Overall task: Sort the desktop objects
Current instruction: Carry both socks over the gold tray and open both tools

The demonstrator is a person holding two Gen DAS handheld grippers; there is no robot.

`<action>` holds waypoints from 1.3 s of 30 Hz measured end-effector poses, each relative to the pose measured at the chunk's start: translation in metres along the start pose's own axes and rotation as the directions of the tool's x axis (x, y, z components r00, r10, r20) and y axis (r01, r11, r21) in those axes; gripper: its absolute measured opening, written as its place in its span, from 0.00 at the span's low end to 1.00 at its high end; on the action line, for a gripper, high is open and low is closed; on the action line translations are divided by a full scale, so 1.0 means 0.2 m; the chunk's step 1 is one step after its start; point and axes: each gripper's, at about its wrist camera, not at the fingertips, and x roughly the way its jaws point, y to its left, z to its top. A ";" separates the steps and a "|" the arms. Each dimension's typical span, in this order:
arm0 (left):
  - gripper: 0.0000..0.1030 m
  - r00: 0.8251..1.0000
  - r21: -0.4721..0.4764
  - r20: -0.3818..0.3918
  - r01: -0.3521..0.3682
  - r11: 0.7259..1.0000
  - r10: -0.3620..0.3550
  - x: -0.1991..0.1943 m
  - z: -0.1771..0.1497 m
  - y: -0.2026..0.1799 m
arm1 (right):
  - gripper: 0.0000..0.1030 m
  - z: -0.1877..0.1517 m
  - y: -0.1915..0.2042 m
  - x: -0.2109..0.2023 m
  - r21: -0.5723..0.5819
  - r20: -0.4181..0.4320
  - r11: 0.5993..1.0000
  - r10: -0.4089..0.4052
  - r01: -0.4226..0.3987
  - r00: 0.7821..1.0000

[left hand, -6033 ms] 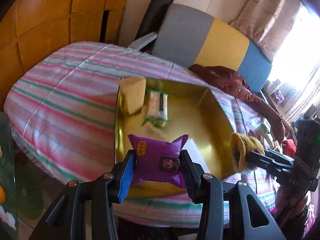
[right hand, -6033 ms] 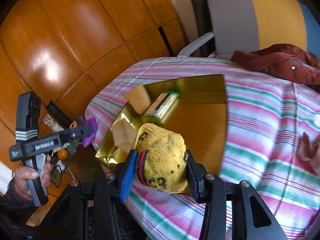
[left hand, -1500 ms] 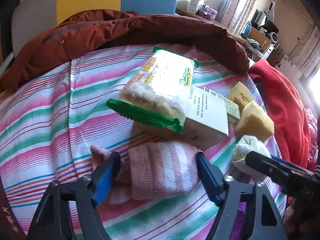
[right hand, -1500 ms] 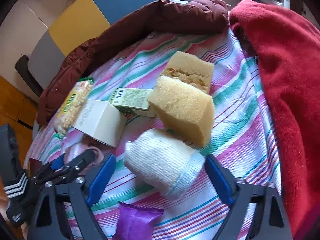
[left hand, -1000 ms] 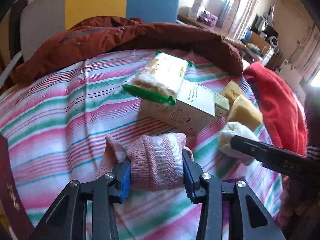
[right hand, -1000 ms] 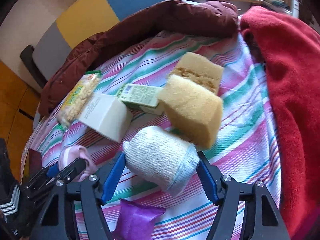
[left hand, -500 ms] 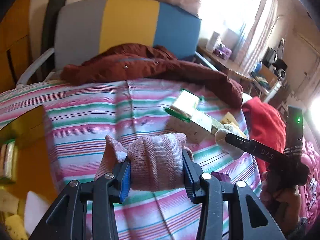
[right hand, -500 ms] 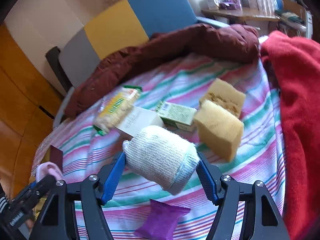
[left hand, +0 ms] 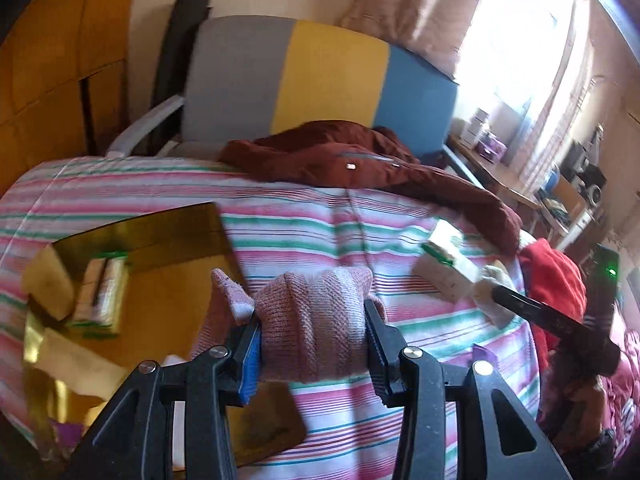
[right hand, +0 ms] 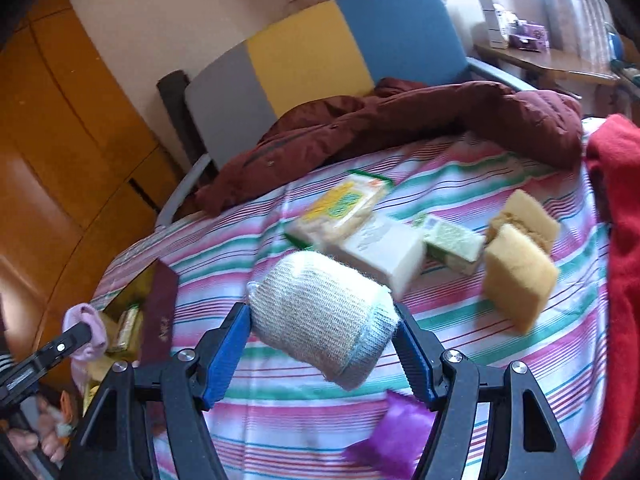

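Our left gripper (left hand: 312, 340) pinches a pink knit sock (left hand: 312, 320). Our right gripper (right hand: 320, 344) pinches a rolled grey-white sock (right hand: 320, 316). Gold tray (left hand: 192, 228) rim left of the left fingers; bare striped cloth (left hand: 304, 232) ahead.

The box (left hand: 132, 288) is sitting on the left side of the table (left hand: 320, 216), with a snack pack (left hand: 102, 294) lying inside it. The jacket (left hand: 360, 164) is lying at the far edge, in front of the chair (left hand: 320, 76). The sponges (right hand: 520, 256) are sitting on the right, near the cartons (right hand: 384, 252).
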 end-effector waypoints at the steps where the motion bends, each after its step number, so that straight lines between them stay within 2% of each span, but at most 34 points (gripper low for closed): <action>1: 0.42 1.000 -0.016 0.001 -0.004 1.000 0.004 -0.01 0.00 0.04 | 0.69 -0.01 0.04 0.00 -0.010 -0.005 1.000 0.012 -0.012 1.000; 8: 0.42 0.998 -0.111 0.017 -0.059 0.992 0.062 -0.06 0.03 0.35 | 0.69 -0.05 0.40 0.07 -0.080 -0.066 0.988 0.124 -0.130 0.990; 10: 0.43 0.997 -0.140 0.026 -0.074 0.987 0.078 -0.07 0.06 0.44 | 0.69 -0.07 0.55 0.11 -0.108 -0.097 0.976 0.178 -0.189 0.979; 16: 0.43 0.994 -0.238 0.011 -0.101 0.966 0.107 -0.07 0.10 0.70 | 0.69 -0.13 0.94 0.26 -0.193 -0.200 0.932 0.268 -0.306 0.942; 21: 0.45 0.989 -0.287 0.010 -0.137 0.948 0.146 -0.07 0.12 0.86 | 0.69 -0.19 1.16 0.40 -0.211 -0.264 0.910 0.298 -0.357 0.917; 25: 0.46 0.988 -0.322 -0.021 -0.153 0.934 0.155 -0.05 0.08 0.96 | 0.69 -0.23 1.26 0.51 -0.194 -0.308 0.904 0.312 -0.380 0.899; 28: 0.57 0.989 -0.371 -0.050 -0.150 0.917 0.142 -0.03 0.03 1.02 | 0.69 -0.26 1.30 0.59 -0.140 -0.337 0.908 0.331 -0.394 0.881; 32: 0.67 0.985 -0.414 -0.080 -0.170 0.894 0.151 -0.03 -0.03 1.09 | 0.72 -0.27 1.32 0.67 -0.013 -0.357 0.897 0.408 -0.442 0.840; 34: 0.74 0.984 -0.430 -0.073 -0.179 0.885 0.163 -0.05 -0.05 1.11 | 0.77 -0.29 1.34 0.69 0.048 -0.372 0.875 0.463 -0.481 0.805; 35: 0.75 0.984 -0.448 -0.063 -0.177 0.876 0.166 -0.07 -0.07 1.13 | 0.81 -0.29 1.34 0.70 0.064 -0.371 0.870 0.475 -0.489 0.798; 39: 0.74 0.982 -0.471 -0.044 -0.183 0.863 0.184 -0.14 -0.11 1.15 | 0.82 -0.32 1.37 0.67 0.068 -0.378 0.864 0.485 -0.499 0.789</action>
